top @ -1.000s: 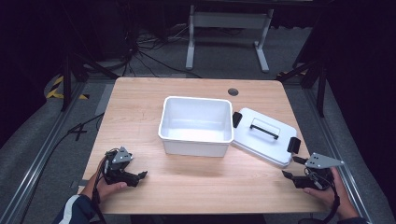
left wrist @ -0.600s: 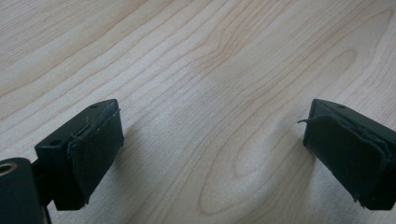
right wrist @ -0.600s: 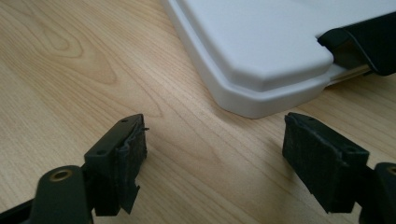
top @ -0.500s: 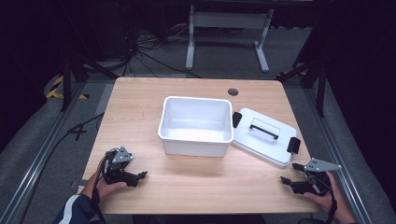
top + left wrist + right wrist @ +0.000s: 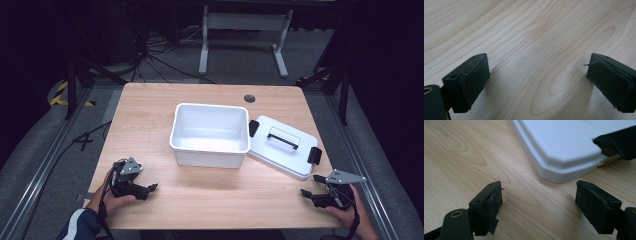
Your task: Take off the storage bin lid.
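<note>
A white tub (image 5: 210, 134) sits mid-frame, its lid (image 5: 283, 146) touching it at right. The left gripper (image 5: 145, 190), lower left, and right gripper (image 5: 311, 187), lower right, rest spread and empty. Likely next — approach the lid's handle (image 5: 283, 137) squarely and lift level.

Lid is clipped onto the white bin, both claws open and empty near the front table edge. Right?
Not quite. The lid is off, lying flat on the table to the right of the open white bin, as the high view shows. The rest holds: the left claw and right claw are both open, empty, near the front edge.
</note>
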Demonstrator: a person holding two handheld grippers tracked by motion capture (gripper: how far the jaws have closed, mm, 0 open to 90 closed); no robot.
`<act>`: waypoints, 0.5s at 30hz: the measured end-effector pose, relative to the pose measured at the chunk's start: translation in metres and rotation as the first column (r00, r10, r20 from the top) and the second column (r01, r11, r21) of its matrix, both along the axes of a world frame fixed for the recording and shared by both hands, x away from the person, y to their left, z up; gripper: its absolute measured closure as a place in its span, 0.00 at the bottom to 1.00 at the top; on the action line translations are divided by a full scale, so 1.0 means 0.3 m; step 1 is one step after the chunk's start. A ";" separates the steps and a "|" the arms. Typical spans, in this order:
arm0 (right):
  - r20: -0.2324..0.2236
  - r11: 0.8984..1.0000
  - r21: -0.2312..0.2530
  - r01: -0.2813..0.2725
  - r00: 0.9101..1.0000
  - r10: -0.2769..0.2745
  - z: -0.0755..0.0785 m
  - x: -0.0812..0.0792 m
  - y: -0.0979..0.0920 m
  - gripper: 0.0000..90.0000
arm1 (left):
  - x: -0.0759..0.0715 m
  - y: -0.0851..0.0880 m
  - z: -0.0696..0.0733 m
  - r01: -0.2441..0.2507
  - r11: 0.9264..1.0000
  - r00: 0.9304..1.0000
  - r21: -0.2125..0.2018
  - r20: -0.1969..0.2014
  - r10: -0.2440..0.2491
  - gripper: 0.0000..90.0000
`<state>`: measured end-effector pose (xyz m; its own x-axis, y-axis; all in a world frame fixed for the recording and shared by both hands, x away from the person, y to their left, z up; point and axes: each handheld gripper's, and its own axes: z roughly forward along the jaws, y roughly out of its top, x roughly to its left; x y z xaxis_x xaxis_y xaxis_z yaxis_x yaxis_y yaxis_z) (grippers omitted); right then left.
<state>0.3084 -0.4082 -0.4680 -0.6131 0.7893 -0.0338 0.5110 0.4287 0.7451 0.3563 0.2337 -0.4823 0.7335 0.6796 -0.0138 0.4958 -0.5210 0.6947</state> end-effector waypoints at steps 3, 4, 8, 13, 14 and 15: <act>0.000 1.000 0.001 0.002 1.000 -0.002 0.000 0.000 0.000 0.24 | -0.001 -0.001 0.000 0.002 1.000 1.000 -0.004 -0.007 -0.002 0.06; 0.000 1.000 0.001 0.002 1.000 -0.002 0.000 0.000 0.000 0.24 | -0.001 -0.001 0.000 0.000 1.000 1.000 -0.003 -0.006 0.000 0.06; -0.001 1.000 0.003 0.004 1.000 -0.003 0.000 0.000 0.000 0.24 | 0.000 0.000 0.000 0.000 1.000 1.000 0.000 0.000 0.000 0.06; -0.002 1.000 0.004 0.005 1.000 -0.005 0.000 0.000 0.000 0.24 | 0.000 0.000 0.000 0.000 1.000 1.000 0.001 0.000 0.000 0.06; -0.001 1.000 0.003 0.006 1.000 -0.006 0.000 0.000 0.000 0.24 | 0.000 0.000 0.000 0.000 1.000 1.000 0.000 0.000 0.000 0.06; -0.001 1.000 0.003 0.006 1.000 -0.006 0.000 0.000 0.000 0.24 | 0.000 0.000 0.000 0.000 1.000 1.000 0.000 0.000 0.000 0.06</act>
<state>0.3085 -0.4082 -0.4680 -0.6083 0.7931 -0.0305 0.5142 0.4231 0.7460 0.3563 0.2337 -0.4822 0.7335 0.6796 -0.0139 0.4960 -0.5211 0.6946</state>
